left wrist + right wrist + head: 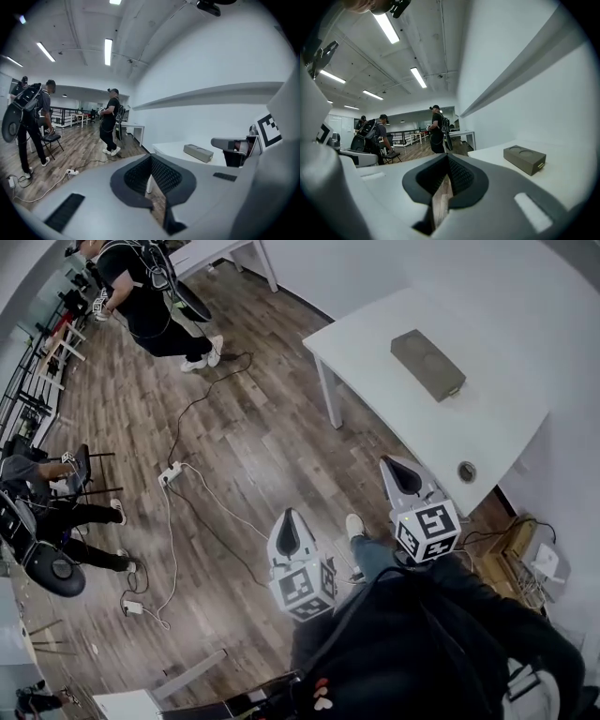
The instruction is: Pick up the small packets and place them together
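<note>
Grippers, two, hand-held, both above a wood floor (234, 456) at the near edge of a white table (487, 427).

Left gripper (288, 532): jaws clenched, ribbed pads meeting at the tips, nothing between them in its own view (151, 157). Only floor shows through the slit below the tips.

Right gripper (403, 474): jaws clenched likewise, pads together, nothing gripped (447, 157). It sits just beside the table corner, nearer the table than the left one.

Grey box (427, 365): oblong, two round recesses in its top, lying flat on the table and well apart from both pairs of jaws. In the left gripper view it lies ahead and to the right of the tips (198, 153); in the right gripper view, also to the right (524, 159). Whether it holds the small packets cannot be told.

Surroundings: white power strip (170, 472) with cables on the floor; standing person (150, 296) in dark clothes far across the room.
</note>
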